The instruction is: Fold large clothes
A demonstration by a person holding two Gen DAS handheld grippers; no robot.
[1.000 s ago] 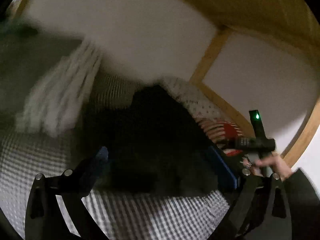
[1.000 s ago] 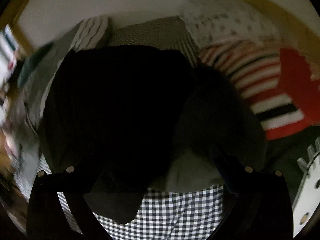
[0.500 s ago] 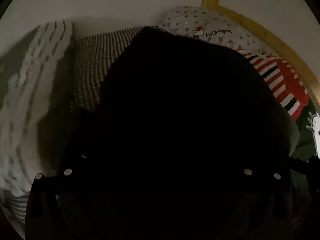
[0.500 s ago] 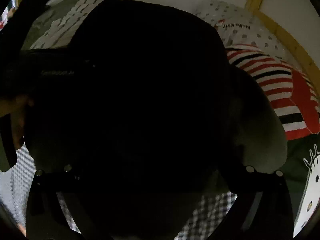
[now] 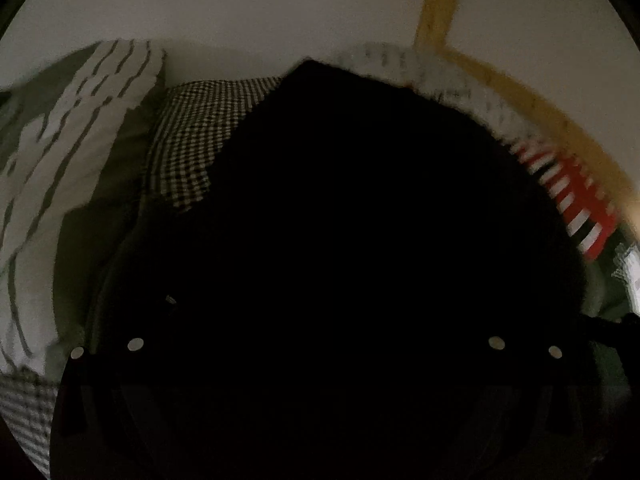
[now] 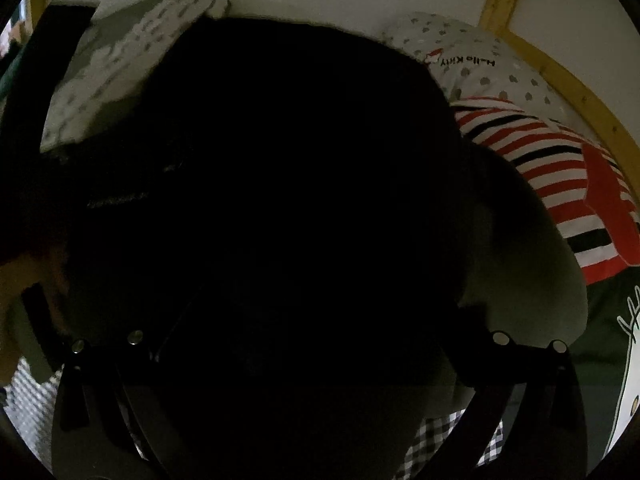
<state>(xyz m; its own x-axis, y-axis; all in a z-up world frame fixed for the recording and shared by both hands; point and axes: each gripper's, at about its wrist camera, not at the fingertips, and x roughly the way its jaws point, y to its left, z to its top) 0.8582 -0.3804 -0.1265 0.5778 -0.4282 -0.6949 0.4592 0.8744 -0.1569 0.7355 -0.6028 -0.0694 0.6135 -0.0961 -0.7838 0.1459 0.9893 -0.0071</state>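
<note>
Directly ahead of the left hand-held gripper [image 5: 316,360], a large black garment [image 5: 360,240] fills nearly the whole view, so dark that it swallows the fingers; only small bright rivets on the frame show at either side, and whether the jaws are spread or pinched on cloth cannot be told. Beyond the garment and to the left of this hand-held gripper lies a checked pillow [image 5: 200,136], and further left a pale cushion with dark stripes [image 5: 72,152]. To the far right a red, white and black striped cloth [image 5: 576,204] peeks out, blurred, below a yellow wooden beam [image 5: 440,0] on the pale wall. Before the right hand-held gripper [image 6: 316,360] the same black garment [image 6: 300,200] hangs or bunches close to the lens, covering the fingertips, so its state cannot be told either. Low and to its right a grey-green fabric fold [image 6: 536,280] shows at the garment's edge, and beneath it a strip of checked bedding [image 6: 444,440]. Further right sit the striped cloth [image 6: 560,176] and, above it, a spotted pillow with printed lettering [image 6: 492,76]. At the far left edge of this view part of a person's hand [image 6: 20,276] is visible beside the garment.
</note>
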